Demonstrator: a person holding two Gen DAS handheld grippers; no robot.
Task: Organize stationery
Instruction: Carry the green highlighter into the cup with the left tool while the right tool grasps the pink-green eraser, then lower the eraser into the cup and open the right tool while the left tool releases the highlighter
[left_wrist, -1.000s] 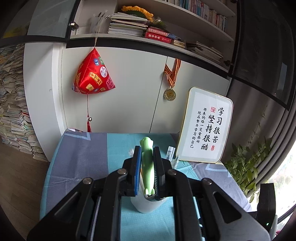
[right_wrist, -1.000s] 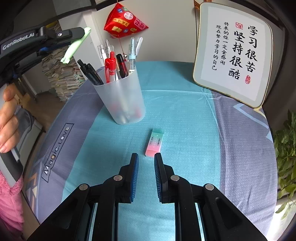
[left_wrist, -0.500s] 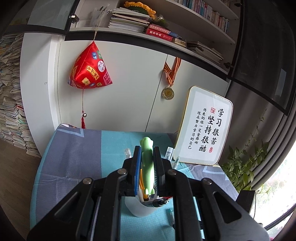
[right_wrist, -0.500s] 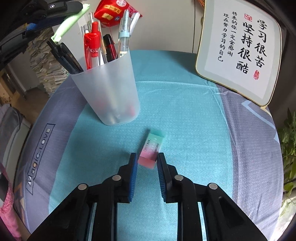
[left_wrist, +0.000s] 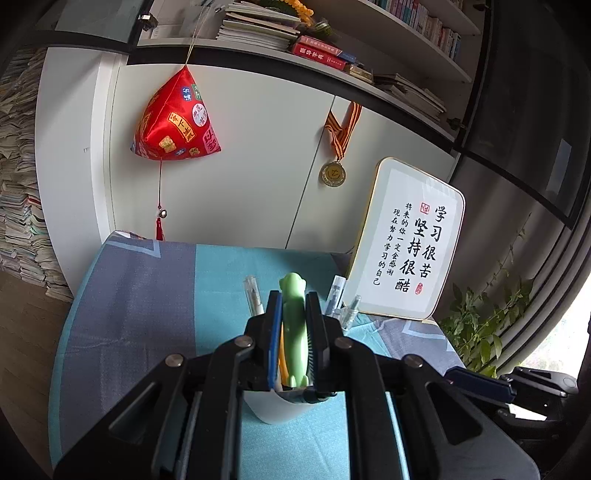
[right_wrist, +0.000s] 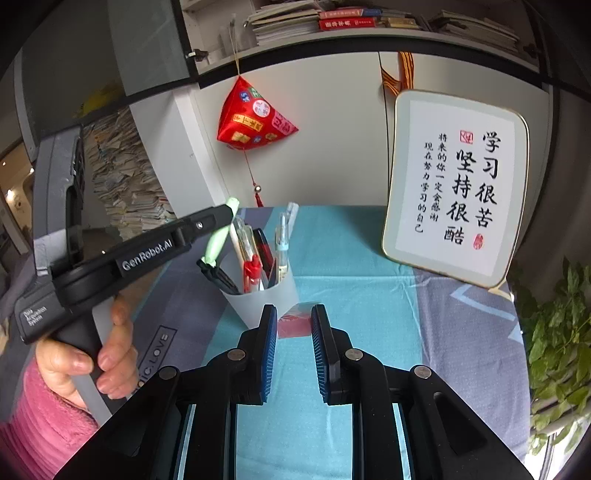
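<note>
The counter (right_wrist: 369, 258), draped in blue-and-grey cloth, stretched ahead of both tongs. A frosted pen cup (right_wrist: 266, 299) stood just beyond the right tongs (right_wrist: 294, 325), which pinched a pink eraser (right_wrist: 295, 325) by its near end, its long axis pointing away toward the cup. The left tongs (left_wrist: 293, 314) were clamped on a green pen (left_wrist: 293, 325), tilted tip-down over the cup. Only the right view showed the hand (right_wrist: 99, 354) gripping the left tool and the pen's slant; the left view hid the eraser.
</note>
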